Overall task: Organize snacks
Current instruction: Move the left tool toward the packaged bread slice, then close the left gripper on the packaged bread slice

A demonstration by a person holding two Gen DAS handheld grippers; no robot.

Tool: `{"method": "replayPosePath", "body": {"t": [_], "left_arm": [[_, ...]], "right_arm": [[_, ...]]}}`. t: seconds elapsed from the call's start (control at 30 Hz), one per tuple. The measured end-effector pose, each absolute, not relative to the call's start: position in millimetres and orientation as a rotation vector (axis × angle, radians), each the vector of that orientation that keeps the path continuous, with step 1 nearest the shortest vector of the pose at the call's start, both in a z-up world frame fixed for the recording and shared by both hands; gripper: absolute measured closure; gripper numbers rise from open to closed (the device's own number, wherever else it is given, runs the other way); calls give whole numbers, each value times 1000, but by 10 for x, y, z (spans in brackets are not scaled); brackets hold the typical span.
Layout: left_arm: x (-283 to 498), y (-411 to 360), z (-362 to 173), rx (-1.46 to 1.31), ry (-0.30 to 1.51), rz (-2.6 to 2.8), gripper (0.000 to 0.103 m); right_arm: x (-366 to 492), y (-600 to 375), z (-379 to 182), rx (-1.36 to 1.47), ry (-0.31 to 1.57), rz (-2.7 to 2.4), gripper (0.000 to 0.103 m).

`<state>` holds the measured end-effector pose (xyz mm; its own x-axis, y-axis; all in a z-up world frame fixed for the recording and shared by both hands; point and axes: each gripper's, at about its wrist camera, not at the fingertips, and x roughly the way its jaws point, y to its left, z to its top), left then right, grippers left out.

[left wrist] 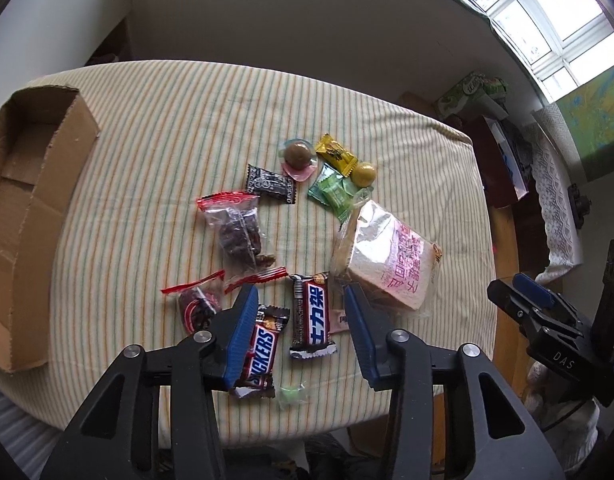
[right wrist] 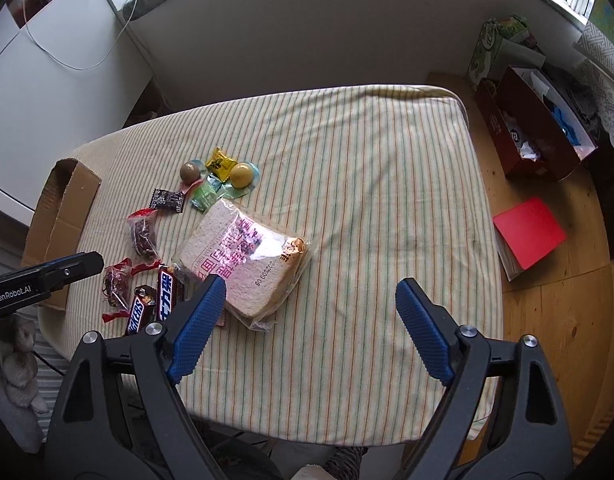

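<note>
Snacks lie scattered on a striped tablecloth (left wrist: 187,120). Two Snickers bars (left wrist: 311,316) lie side by side. A bagged slice of bread (left wrist: 387,256) lies to their right, also in the right wrist view (right wrist: 247,268). Clear red-edged packets of dark fruit (left wrist: 239,228), a black candy (left wrist: 271,184), yellow candy (left wrist: 335,156), green candy (left wrist: 335,192) and two round sweets (left wrist: 299,154) lie beyond. An open cardboard box (left wrist: 31,208) sits at the left. My left gripper (left wrist: 299,300) is open above the bars. My right gripper (right wrist: 311,292) is open and empty over the cloth beside the bread.
The right gripper shows at the right edge of the left wrist view (left wrist: 547,320). On the wooden floor right of the table stand a dark red box (right wrist: 535,136) with clutter, a red folder (right wrist: 529,232) and a green carton (right wrist: 503,48). A small green sweet (left wrist: 293,394) lies near the front edge.
</note>
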<state>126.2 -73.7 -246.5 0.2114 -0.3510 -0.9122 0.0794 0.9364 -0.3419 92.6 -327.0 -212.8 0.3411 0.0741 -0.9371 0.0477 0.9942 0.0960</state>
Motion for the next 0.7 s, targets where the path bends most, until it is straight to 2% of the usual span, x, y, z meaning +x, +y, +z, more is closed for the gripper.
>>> {"method": "replayPosePath", "body": {"t": [0.07, 0.13, 0.6, 0.7], "left_arm": [[1303, -788, -2528, -242, 1345, -322, 63], [1360, -831, -2572, -229, 1357, -332, 63], [1725, -1118, -2858, -137, 1427, -470, 64], [1766, -1148, -2907, -152, 1445, -504, 70]], "right_arm": [[941, -3293, -2184, 150, 1233, 18, 16], [963, -3319, -2253, 191, 1248, 11, 24], [1084, -3382, -2697, 414, 1314, -33, 24], [1122, -3336, -2738, 411, 1325, -19, 34]]}}
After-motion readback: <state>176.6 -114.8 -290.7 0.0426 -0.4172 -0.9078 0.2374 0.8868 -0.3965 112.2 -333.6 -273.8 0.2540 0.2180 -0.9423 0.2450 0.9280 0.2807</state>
